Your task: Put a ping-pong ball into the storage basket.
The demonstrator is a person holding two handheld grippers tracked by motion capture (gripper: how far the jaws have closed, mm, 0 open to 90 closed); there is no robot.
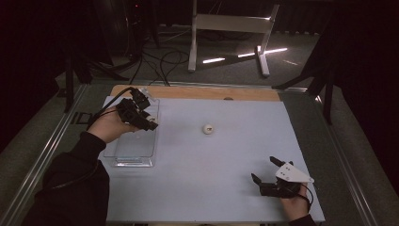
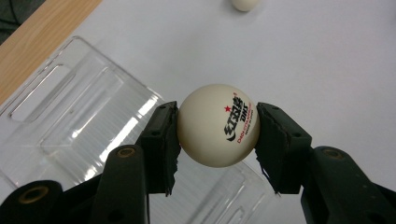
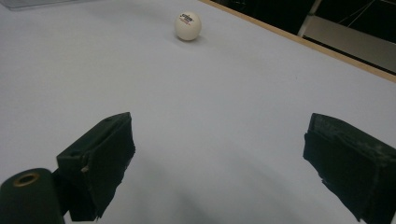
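Observation:
My left gripper (image 2: pixel 217 122) is shut on a white ping-pong ball (image 2: pixel 218 135) with red and black print, one pad on each side of it. It hovers over a clear plastic tray (image 2: pixel 70 107) at the table's left. In the high view the left gripper (image 1: pixel 146 115) hangs above the tray (image 1: pixel 134 150), whose floor looks bare. A second white ball (image 1: pixel 207 128) lies alone mid-table, also seen as the ball (image 3: pixel 187 25) far ahead of my right gripper (image 3: pixel 219 158). The right gripper (image 1: pixel 263 168) rests open near the front right edge, nothing between its jaws.
The table has a pale blue top (image 1: pixel 235 155) with a wooden strip (image 1: pixel 197 92) along its far edge. Behind the table, a white metal stand (image 1: pixel 230 23) and cables lie on the floor. Metal rails (image 1: pixel 51 141) run along both sides.

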